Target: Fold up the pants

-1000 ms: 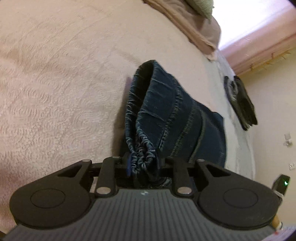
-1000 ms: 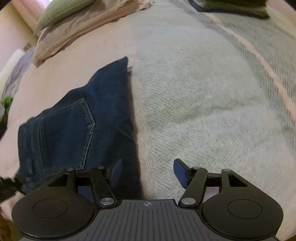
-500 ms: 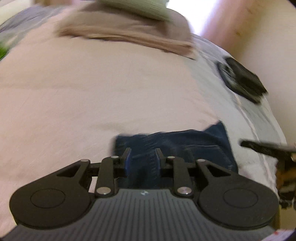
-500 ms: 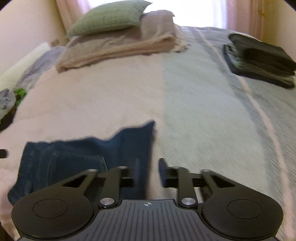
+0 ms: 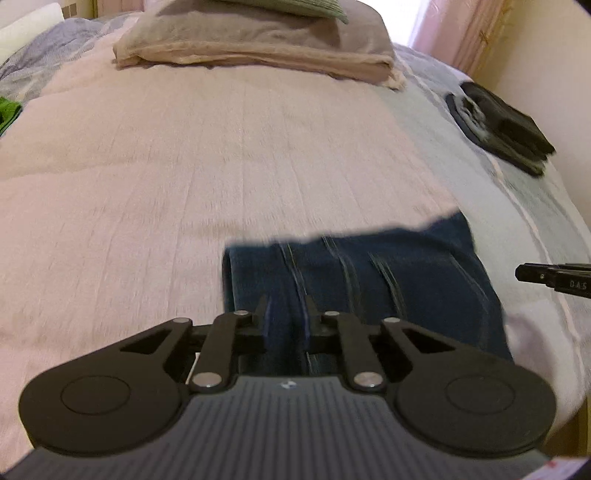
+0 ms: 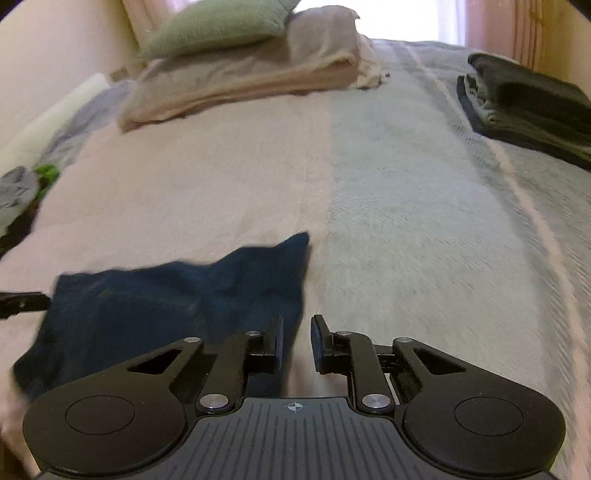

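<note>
Denim pants (image 5: 369, 280) clamped as left tool (image 5: 286, 314) closes.

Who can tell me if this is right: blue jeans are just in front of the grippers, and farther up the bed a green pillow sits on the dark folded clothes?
Not quite. The green pillow sits on the folded beige blanket, not on the dark folded clothes, as the right wrist view shows. The blue jeans are indeed just in front of the grippers.
</note>
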`<state>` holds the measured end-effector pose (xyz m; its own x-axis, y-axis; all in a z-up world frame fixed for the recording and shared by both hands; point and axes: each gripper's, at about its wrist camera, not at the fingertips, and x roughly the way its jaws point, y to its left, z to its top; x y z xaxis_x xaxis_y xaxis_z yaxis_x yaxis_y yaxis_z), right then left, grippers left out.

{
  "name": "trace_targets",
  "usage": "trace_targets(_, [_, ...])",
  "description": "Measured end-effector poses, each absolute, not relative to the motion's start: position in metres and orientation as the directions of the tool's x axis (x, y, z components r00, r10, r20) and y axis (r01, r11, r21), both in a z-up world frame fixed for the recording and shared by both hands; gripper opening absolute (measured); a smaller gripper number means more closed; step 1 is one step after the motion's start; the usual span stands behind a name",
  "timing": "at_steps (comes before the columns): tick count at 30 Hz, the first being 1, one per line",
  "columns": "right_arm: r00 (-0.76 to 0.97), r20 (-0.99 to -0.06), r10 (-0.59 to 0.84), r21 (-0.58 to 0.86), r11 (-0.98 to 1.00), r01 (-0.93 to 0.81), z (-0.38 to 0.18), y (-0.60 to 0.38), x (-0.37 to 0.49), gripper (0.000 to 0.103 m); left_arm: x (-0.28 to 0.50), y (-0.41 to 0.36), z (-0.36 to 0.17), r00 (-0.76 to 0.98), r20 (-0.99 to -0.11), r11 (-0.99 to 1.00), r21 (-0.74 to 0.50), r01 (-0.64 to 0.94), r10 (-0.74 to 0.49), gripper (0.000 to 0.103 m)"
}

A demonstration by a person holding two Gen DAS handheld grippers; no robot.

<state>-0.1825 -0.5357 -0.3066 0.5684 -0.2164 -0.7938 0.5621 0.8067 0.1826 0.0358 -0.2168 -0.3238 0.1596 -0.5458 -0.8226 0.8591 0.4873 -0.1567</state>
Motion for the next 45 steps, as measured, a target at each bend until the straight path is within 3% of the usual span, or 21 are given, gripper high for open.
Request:
trace_targets(6, [0.495,-0.866,-0.063,0.23,0.831,0.507,-0.328,-0.478,-0.205,0.015,0.0,-0.202,-0.353,0.175,-0.889,0.53,-0.087,0.844,-0.424,0.014])
trace_targets(11, [0.429,-0.901,-0.069,0.168,0.855,0.491,-0.336,-0.474,-0.189,0.025,-0.011,-0.223,-0.337,0.239,-0.909,0.59,-0.01,0.807,-0.342,0.015])
trace_targets(16, [0.424,-0.906,-0.015,0.218,0.841,0.495,-0.307,-0.476,-0.196,0.052,-0.035,-0.226,-0.296,0.29,-0.916,0.63,0.055,0.775,-0.277,0.024])
trace_targets(28, [0.492,-0.87,0.042,0.296,0.842,0.452,-0.243,-0.469,-0.217,0.055,-0.077,-0.214,-0.236,0.304,-0.918,0.675,0.056,0.735,-0.255,0.034])
trace_targets(40, [0.459,-0.888,0.029,0.317,0.763,0.564,-0.261,-0.483,-0.234,0.055,-0.057,-0.213,-0.261,0.28,-0.929,0.63,0.07,0.773,-0.241,0.04])
trace_targets(43, [0.471,-0.881,0.04,0.348,0.73,0.588,-0.269,-0.49,-0.236,0.055,-0.032,-0.203,-0.265,0.271,-0.906,0.612,0.017,0.791,-0.325,0.05])
trace_targets(45, [0.522,-0.851,0.051,0.413,0.678,0.608,-0.275,-0.5,-0.242,0.056,-0.009,-0.193,-0.27,0.275,-0.881,0.609,-0.017,0.793,-0.384,0.068])
